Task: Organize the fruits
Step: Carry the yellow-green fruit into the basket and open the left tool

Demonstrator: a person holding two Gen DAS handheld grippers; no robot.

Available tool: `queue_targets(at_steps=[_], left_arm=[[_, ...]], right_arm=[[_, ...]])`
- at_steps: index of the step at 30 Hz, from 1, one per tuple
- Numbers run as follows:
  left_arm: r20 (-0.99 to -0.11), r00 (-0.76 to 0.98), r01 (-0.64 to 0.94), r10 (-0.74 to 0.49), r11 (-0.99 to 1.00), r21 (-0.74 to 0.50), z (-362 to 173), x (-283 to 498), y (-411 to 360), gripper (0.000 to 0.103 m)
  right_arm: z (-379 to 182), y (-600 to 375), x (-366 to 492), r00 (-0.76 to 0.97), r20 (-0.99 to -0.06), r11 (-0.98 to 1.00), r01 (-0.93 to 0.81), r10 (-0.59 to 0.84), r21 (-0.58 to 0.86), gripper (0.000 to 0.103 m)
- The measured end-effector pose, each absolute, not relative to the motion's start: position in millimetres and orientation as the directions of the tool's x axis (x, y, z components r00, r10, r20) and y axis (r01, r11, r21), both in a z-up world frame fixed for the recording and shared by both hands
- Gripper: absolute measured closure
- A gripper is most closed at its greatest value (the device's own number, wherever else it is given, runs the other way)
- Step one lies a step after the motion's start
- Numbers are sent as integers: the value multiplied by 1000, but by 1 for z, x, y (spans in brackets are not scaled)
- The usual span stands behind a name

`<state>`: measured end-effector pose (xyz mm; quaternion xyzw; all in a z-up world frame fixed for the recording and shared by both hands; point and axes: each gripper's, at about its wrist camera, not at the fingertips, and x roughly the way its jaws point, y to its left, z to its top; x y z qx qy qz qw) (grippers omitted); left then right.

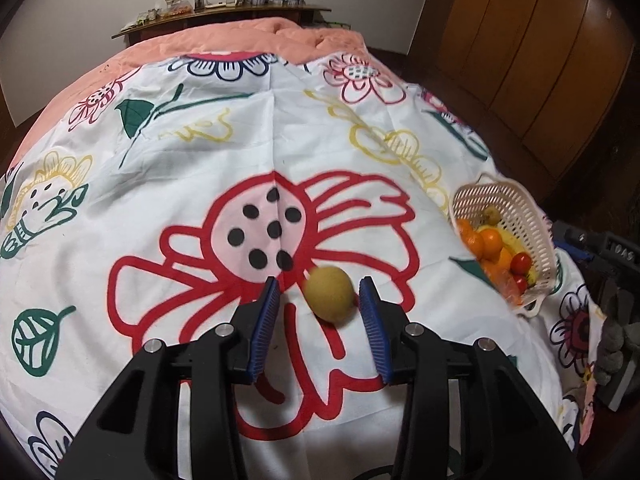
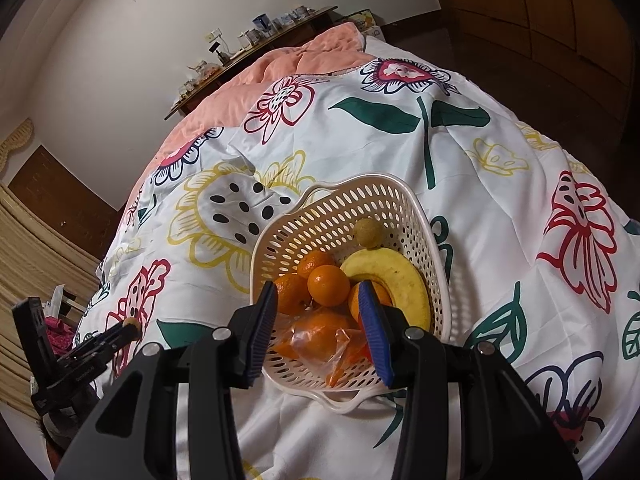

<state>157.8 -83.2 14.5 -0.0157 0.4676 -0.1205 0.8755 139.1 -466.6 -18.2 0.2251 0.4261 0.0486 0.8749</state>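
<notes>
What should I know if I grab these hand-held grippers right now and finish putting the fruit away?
Left hand-held gripper: open, pads either side of the yellow-green round fruit, which looks blurred and is not pinched.
Right hand-held gripper: open, empty, poised over the near side of the basket.
Basket: sits tilted on the flowered bedspread, holding the oranges, a banana, a small greenish fruit, tomatoes and a bagged orange piece.
Done: most fruit is in the basket.
Left: close on the round fruit and carry it to the basket.
</notes>
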Motion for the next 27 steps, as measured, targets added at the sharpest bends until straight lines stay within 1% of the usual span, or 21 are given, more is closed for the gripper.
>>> queue_targets(at_steps=[3,5,7,19,27], left_arm=[[-820,529,195,-220,972,-135,12,158,-84,67],[-820,529,192,-220,972,-137,12,159,-83,74],[-819,531,191,-216,973,-133,12,159,-83,76],[-801,553,219,-231,967,-128,26,150,-92,76],[-776,563,319,-284,941,-114,49,140,-135,76]], right_arm=[[-19,-468,138,633,-722,892,108,278,439,60],[-20,-470,138,632,-723,891,110,279,441,60],[-21,-470,138,631,-724,890,112,280,442,60],[-15,-479,132,655,-706,885,119,271,449,60],[-15,-488,128,664,-698,879,125,270,459,60]])
